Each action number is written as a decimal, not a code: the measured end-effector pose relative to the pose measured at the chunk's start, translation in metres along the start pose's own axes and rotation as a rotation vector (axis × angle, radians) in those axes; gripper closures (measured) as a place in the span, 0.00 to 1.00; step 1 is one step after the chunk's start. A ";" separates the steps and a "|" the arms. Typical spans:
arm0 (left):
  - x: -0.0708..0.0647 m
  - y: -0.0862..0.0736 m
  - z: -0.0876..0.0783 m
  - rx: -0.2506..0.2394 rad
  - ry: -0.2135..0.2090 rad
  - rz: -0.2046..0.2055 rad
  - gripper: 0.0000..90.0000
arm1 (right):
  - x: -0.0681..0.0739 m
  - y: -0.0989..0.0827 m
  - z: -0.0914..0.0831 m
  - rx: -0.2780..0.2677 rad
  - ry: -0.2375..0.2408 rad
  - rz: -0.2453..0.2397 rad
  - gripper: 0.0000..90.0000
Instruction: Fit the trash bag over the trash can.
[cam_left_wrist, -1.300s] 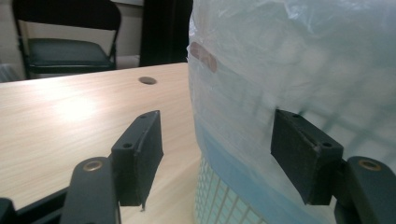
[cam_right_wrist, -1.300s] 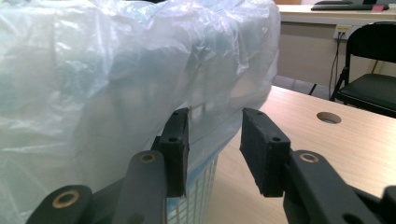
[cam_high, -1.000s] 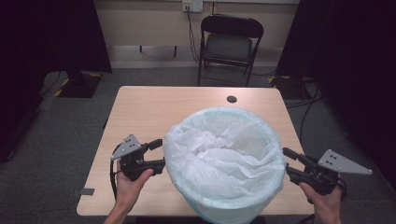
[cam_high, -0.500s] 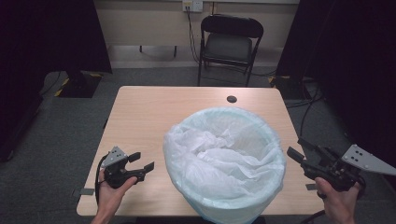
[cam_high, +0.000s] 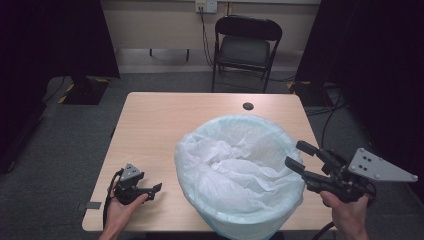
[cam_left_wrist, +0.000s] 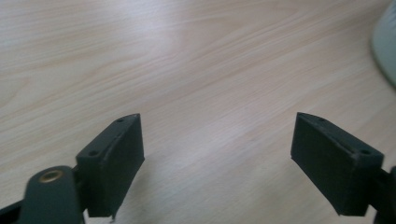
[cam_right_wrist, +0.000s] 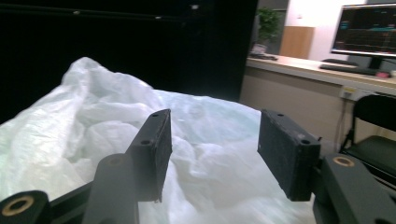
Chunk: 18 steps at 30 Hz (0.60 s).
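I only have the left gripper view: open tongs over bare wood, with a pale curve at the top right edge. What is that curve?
Observer: It is a bin lined with a white bag. It stands on the table, right of the left tongs, whose jaws have just been opening, empty.
Operator: Where is the other hand?
Observer: The right tongs are at the bin's right rim. Their jaws have just been opening, with nothing pinched between them.
Operator: Anything else on the table?
Observer: A small dark round thing lies near the far edge.
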<state>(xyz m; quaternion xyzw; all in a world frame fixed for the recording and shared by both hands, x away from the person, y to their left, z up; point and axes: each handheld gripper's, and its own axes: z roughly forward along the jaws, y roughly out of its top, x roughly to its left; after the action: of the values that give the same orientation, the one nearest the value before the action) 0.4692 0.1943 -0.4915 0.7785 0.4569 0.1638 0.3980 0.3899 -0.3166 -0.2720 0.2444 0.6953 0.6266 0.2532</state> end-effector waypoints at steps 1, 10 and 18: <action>0.000 0.000 0.000 0.000 0.000 0.000 0.18 | 0.002 0.002 0.003 0.002 0.010 -0.007 0.49; 0.002 -0.004 0.008 0.040 0.063 0.051 0.18 | 0.018 0.028 0.031 0.023 0.097 -0.053 0.44; 0.002 -0.003 0.009 0.051 0.093 0.060 0.16 | 0.030 0.052 0.067 0.074 0.189 -0.080 0.35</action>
<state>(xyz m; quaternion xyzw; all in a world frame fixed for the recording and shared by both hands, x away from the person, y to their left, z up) 0.4740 0.1921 -0.5002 0.7932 0.4554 0.1998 0.3514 0.4129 -0.2418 -0.2274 0.1654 0.7481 0.6100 0.2022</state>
